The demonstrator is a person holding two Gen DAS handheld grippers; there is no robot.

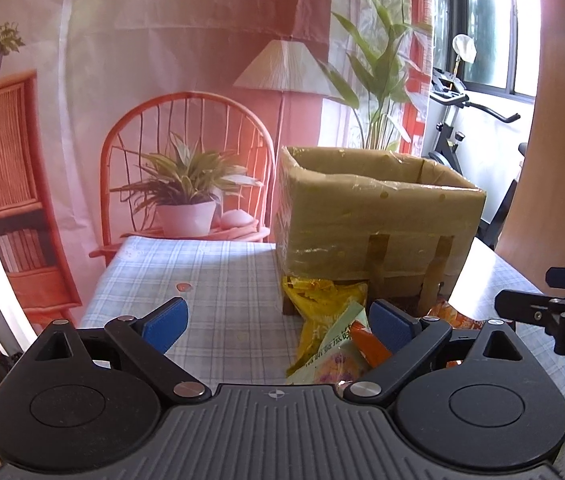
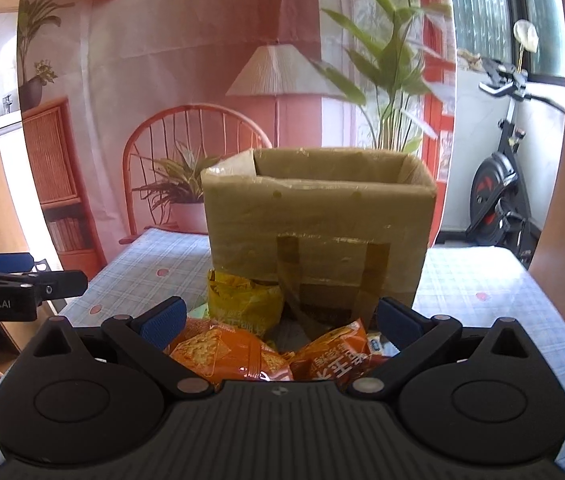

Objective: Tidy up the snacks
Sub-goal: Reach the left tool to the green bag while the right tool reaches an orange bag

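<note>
An open cardboard box (image 1: 374,216) (image 2: 318,224) wrapped in tape stands on the table. In front of it lies a heap of snack packets: a yellow bag (image 1: 322,304) (image 2: 242,300), a pale green packet (image 1: 334,356) and two orange cracker bags (image 2: 226,350) (image 2: 334,356). My left gripper (image 1: 282,322) is open above the tablecloth, with the packets by its right finger. My right gripper (image 2: 280,318) is open just above the orange bags, which lie between its fingers. Each gripper shows at the edge of the other's view.
The table wears a blue plaid cloth (image 1: 218,276) with room left of the box. A printed backdrop (image 2: 186,80) with a chair, lamp and plants hangs behind. An exercise bike (image 2: 502,184) stands by the window at right.
</note>
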